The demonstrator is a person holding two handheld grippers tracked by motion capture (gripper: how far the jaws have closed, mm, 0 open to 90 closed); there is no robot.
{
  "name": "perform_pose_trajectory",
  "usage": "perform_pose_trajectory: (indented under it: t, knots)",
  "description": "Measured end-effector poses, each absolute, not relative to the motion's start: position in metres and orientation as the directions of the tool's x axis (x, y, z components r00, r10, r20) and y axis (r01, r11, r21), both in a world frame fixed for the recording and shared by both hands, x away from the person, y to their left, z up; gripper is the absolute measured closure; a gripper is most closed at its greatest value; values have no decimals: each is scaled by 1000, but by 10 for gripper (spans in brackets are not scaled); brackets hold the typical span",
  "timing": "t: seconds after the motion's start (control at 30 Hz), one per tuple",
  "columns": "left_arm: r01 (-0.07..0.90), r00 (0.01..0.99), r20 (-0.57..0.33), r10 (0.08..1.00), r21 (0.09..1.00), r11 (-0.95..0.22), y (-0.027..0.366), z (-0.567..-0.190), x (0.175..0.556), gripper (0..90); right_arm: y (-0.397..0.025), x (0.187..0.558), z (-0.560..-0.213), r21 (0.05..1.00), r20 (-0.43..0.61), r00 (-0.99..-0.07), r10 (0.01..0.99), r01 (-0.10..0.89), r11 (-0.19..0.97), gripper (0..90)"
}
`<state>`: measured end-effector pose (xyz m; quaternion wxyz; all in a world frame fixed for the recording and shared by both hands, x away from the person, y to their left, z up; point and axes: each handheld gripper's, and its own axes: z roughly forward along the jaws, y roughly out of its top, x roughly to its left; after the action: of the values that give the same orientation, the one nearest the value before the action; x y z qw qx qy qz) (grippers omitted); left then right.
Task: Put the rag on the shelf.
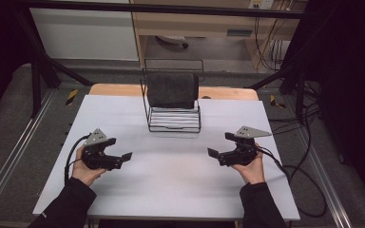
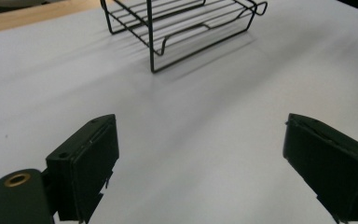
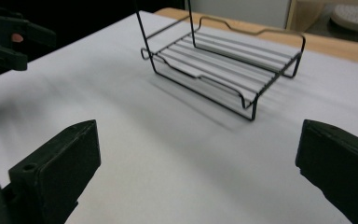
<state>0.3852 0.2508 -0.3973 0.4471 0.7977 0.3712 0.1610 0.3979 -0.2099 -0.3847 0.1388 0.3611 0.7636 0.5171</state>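
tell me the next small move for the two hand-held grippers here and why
Probably ease the right hand-held gripper forward toward the black wire rack with the dark grey cloth draped over its back rail. Both it and the left hand-held gripper are open, hold nothing, and sit apart from the rack over the white table, so an approach comes first.

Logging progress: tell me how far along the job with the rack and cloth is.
Nothing looks done: the dark cloth hangs over the back of the wire rack. Both tongs, left and right, are open, hold nothing and sit apart from the rack. Reaching and handling are all left.
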Motion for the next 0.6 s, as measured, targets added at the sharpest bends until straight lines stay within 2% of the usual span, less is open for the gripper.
perform_pose_trajectory:
  t: [0.3, 0.6]
  knots:
    - [461, 673, -78, 736, 822, -335, 267, -419, 369, 105, -234, 383, -418, 861, 182, -677, 713, 460, 216, 6]
    - [478, 672, -82, 736, 808, -346, 279, -434, 361, 105, -260, 369, -437, 854, 208, -664, 718, 481, 198, 6]
